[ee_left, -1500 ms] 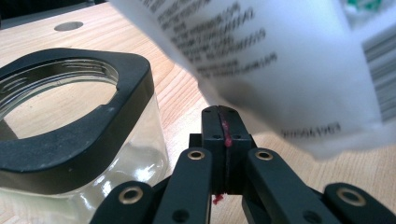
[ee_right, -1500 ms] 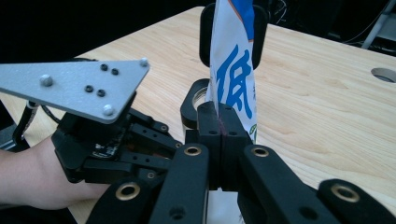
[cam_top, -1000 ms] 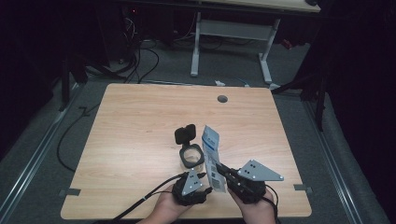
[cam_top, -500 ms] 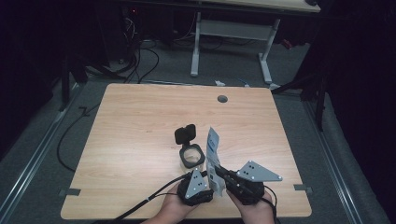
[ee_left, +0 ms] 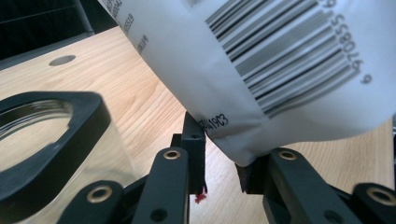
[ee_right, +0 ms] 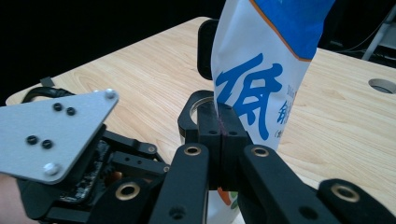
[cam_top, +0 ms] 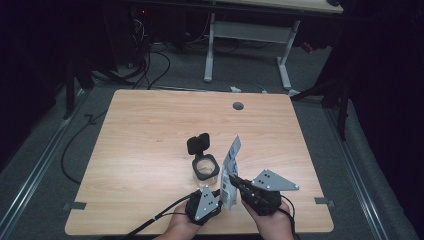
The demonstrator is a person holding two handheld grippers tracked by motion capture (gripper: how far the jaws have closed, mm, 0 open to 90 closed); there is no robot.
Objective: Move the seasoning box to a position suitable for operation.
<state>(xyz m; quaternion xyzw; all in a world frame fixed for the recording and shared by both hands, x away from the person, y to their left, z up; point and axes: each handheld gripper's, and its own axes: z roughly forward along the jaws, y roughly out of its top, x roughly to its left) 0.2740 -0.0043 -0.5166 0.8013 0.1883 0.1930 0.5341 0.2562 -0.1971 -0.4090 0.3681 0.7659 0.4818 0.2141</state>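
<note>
While right gripper clamps pouch upright beside jar, left gripper closing on bottom corner: pinch firmly before tearing or tilting toward jar

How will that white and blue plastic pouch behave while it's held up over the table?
The white and blue plastic pouch probably stays floppy: its thin film bulges and creases near the barcode. It looks fairly light, since the right gripper pinches just one edge. Its glossy film may slip.
</note>
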